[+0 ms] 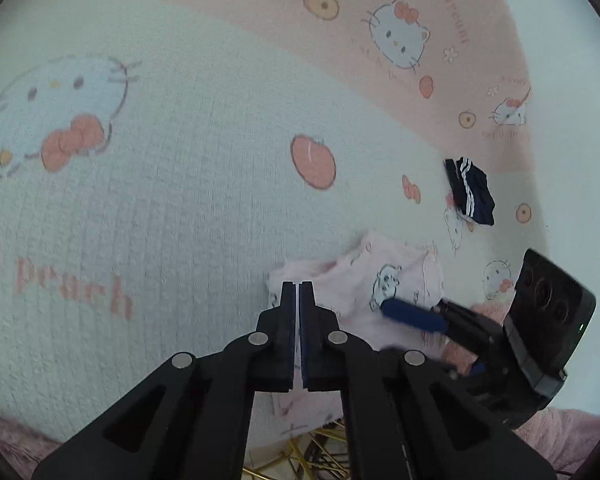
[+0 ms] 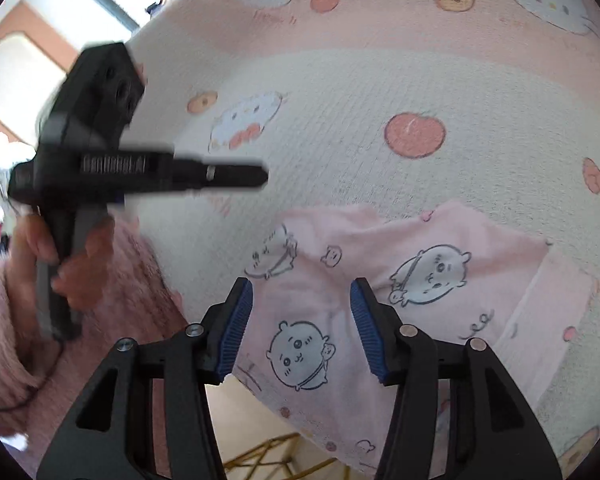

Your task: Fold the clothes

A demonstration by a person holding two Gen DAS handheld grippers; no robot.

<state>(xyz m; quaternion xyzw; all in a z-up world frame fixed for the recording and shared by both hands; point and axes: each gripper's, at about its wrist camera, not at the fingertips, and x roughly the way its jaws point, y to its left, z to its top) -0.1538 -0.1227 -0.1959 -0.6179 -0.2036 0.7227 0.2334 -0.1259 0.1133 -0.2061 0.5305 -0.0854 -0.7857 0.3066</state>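
Note:
A small pink garment (image 1: 384, 276) (image 2: 440, 236) printed with cartoon animals lies spread near the front edge of the table. My right gripper (image 2: 302, 284) (image 1: 400, 332) hovers open just above it, its blue pads (image 2: 236, 328) apart and not touching the cloth. My left gripper (image 1: 299, 286) (image 2: 265, 176) is shut with nothing seen between its fingers. In the right wrist view it hangs above the tablecloth, to the left of the garment's far left corner.
A cat-and-peach printed tablecloth (image 1: 180, 200) (image 2: 380, 92) covers the table. A folded navy garment with white stripes (image 1: 470, 192) lies farther back on the right. A hand in a fuzzy pink sleeve (image 2: 76, 264) holds the left gripper. Gold wire legs (image 1: 312, 452) show below the table edge.

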